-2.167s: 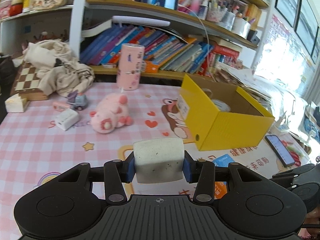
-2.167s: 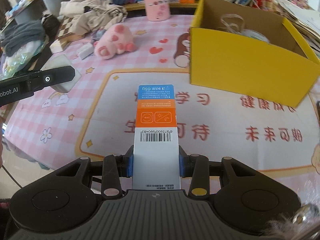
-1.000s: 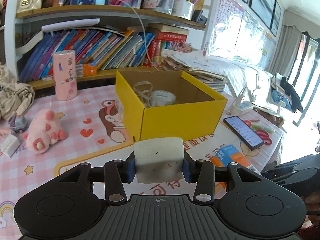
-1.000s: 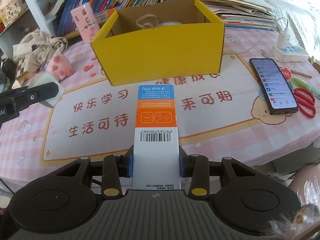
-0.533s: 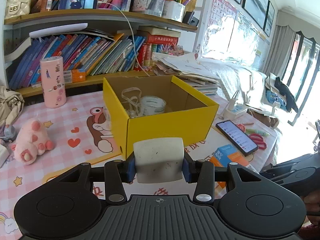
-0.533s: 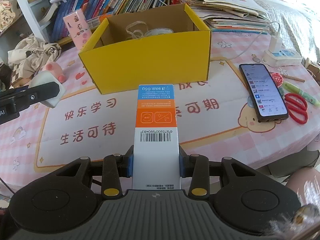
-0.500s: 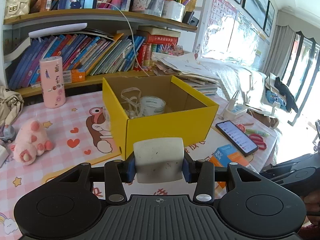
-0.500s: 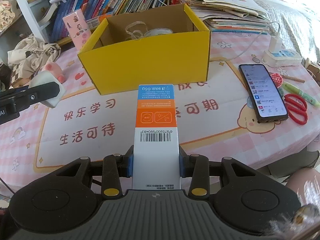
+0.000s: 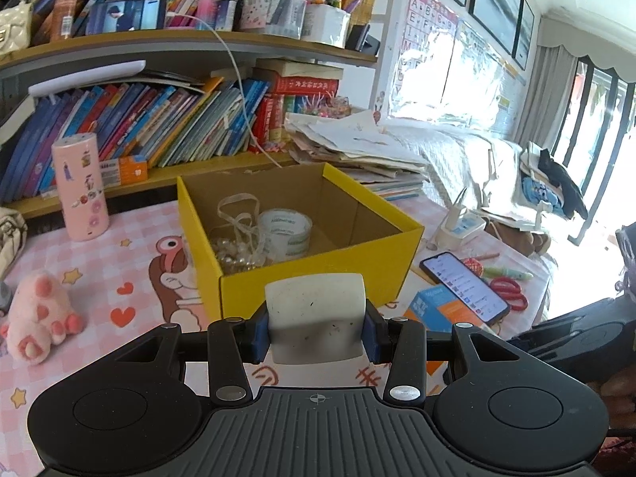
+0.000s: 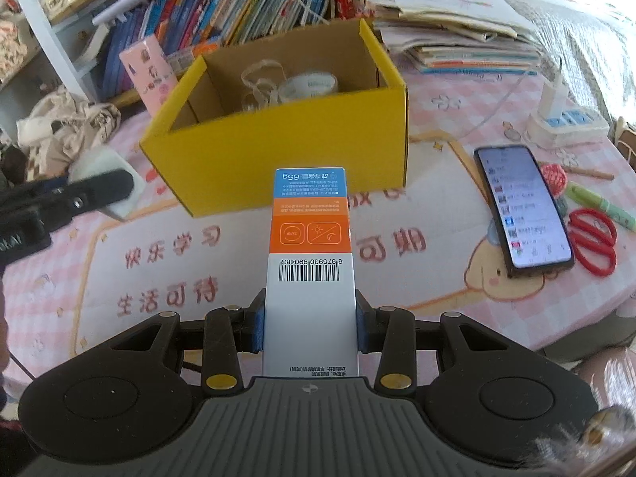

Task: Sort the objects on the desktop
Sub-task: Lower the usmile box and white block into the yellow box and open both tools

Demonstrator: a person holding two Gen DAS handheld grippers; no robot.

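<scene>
My left gripper (image 9: 314, 328) is shut on a white, slightly soiled eraser-like block (image 9: 316, 310), held just in front of the near wall of the open yellow box (image 9: 318, 274). Inside the box lie a roll of clear tape (image 9: 284, 230) and a tangle of white ribbon (image 9: 238, 218). My right gripper (image 10: 309, 328) is shut on a long carton (image 10: 309, 246) printed blue, orange and white with a barcode; its far end points at the yellow box (image 10: 286, 155). The left gripper with its white block (image 10: 119, 190) shows at the left of the right wrist view.
A phone (image 10: 520, 206), red scissors (image 10: 592, 238), a green pen (image 10: 596, 202) and a white charger (image 10: 564, 115) lie right of the box. A pink cylinder (image 9: 79, 187) and pink plush (image 9: 37, 314) sit left. Bookshelves (image 9: 159, 119) and stacked papers (image 9: 357, 147) stand behind.
Both grippers have drawn closer to the yellow box with their loads, and it now looms larger; its inside shows more fully. Neither grip has changed.
</scene>
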